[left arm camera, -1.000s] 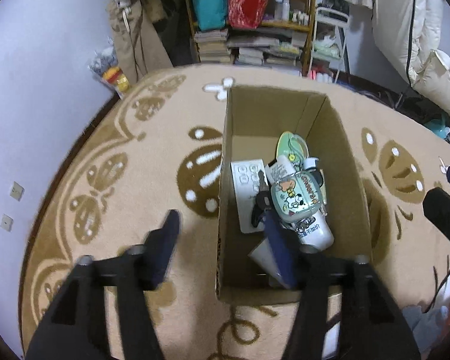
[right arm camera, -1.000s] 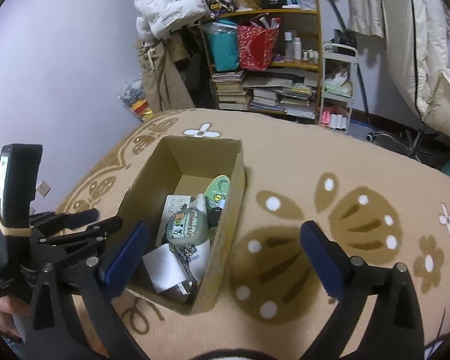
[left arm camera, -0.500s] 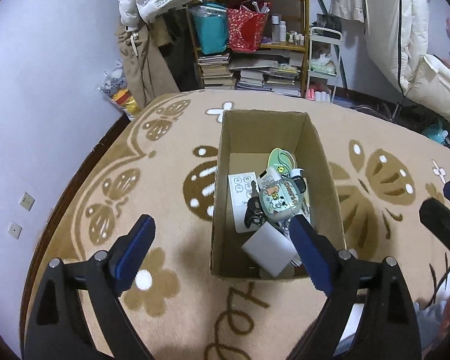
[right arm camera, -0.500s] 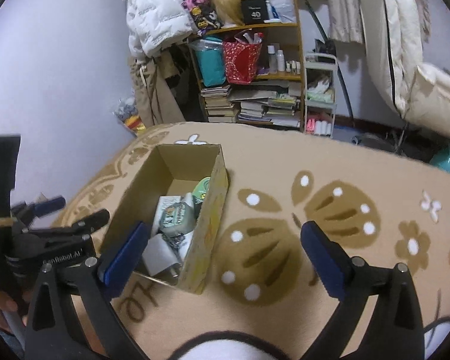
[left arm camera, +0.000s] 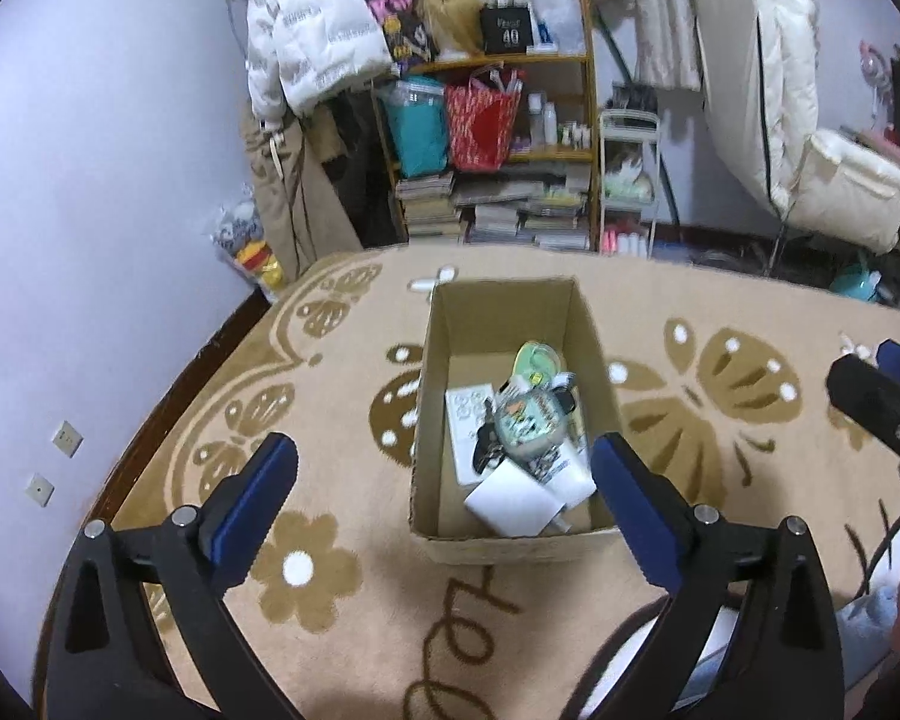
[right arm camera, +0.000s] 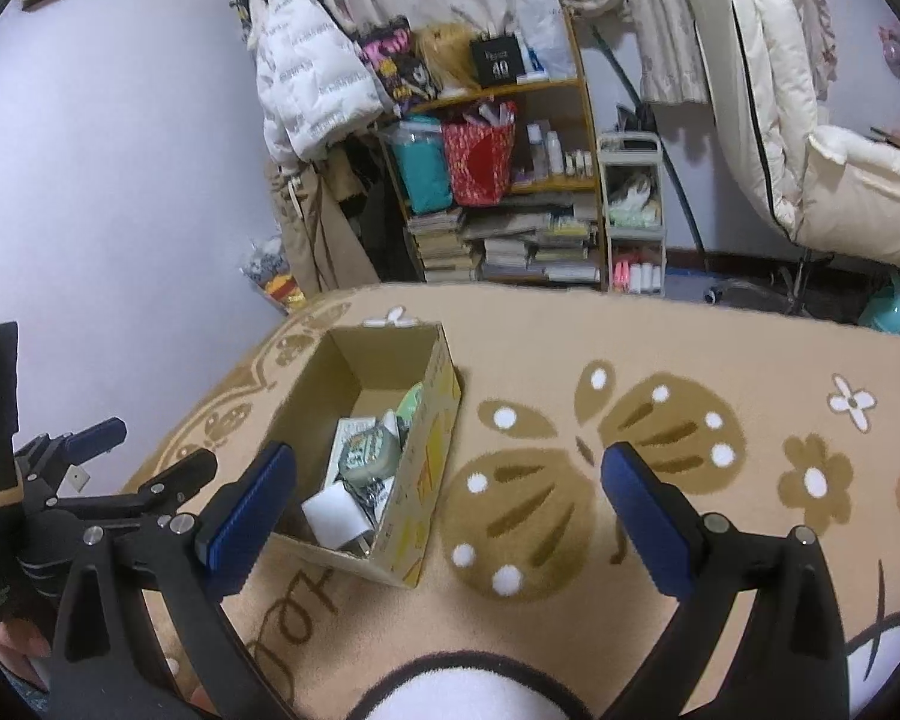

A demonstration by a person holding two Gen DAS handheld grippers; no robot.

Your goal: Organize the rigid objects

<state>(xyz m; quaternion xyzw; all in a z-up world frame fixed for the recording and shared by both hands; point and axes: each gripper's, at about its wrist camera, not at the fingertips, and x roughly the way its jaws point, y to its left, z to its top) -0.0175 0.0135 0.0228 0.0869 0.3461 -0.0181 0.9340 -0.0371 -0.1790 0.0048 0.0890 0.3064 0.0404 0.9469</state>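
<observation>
An open cardboard box (left arm camera: pixel 437 360) stands on the beige rug; it also shows in the right wrist view (right arm camera: pixel 432 420). Inside lie a green cartoon pouch (left arm camera: pixel 531 429), a white block (left arm camera: pixel 510 504), a white sheet with circles (left arm camera: pixel 465 414), a green oval item (left arm camera: pixel 537 360) and small dark pieces. My left gripper (left arm camera: pixel 444 486) is open and empty, raised above the near end of the box. My right gripper (right arm camera: pixel 450 498) is open and empty, raised to the right of the box. The left gripper shows at the left edge of the right wrist view (right arm camera: pixel 108 456).
The patterned rug (left arm camera: pixel 720 396) spreads around the box. A crowded shelf (left arm camera: pixel 510 138) with books, bags and bottles stands at the back wall. A white jacket (left arm camera: pixel 306 30) hangs at the left. A white padded chair (left arm camera: pixel 810 138) is at the right.
Both grippers have lifted and drawn back from the box. The left gripper, whose right finger reached down into the box a second ago, is now up and clear, leaving the white block inside.
</observation>
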